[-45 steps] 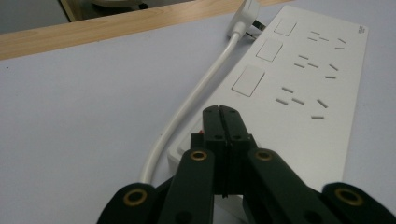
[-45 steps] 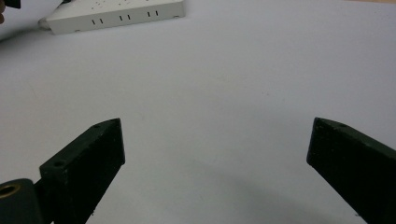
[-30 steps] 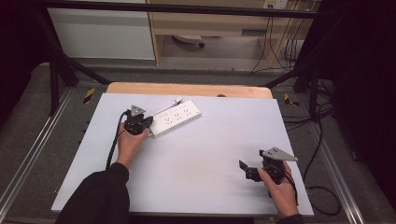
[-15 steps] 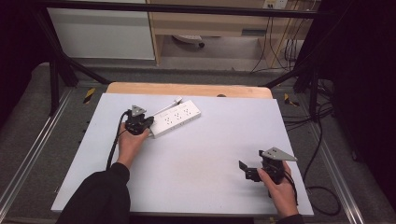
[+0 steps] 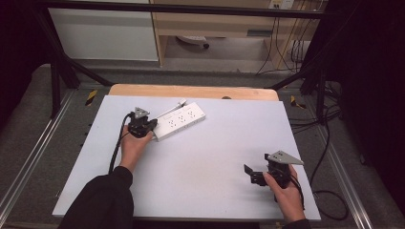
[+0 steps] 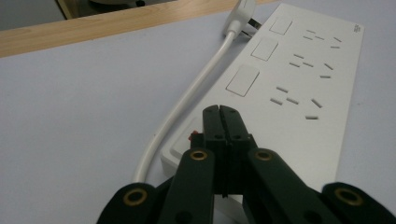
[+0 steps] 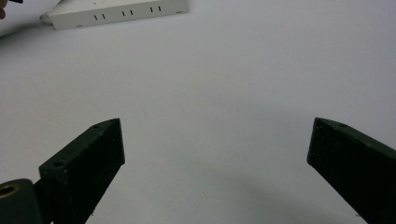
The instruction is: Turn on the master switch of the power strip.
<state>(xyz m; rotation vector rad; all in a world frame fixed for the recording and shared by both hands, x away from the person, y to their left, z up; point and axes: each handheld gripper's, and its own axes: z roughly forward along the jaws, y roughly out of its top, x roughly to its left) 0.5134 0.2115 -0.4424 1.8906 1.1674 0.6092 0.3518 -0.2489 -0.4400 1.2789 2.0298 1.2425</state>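
Left gripper [image 5: 141, 125] at the power strip [image 5: 180, 121], jaws together.
Tips press the strip's near end by its red switch [image 6: 192, 136], far-left on the desk [image 5: 200, 157]; right gripper [image 5: 260, 175] well apart, jaws wide, empty.

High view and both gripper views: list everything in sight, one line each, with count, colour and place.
power strip: one, white, far left part of the table, lying flat at an angle
cable: one, white, runs along the power strip's side to a plug at its far end
table: one, pale grey top with a wooden strip along the far edge
cabinet: one, white, on the floor beyond the table
left gripper: one, black, jaws shut, tips at the power strip's near end
right gripper: one, black, jaws wide open, near right part of the table, nothing between them
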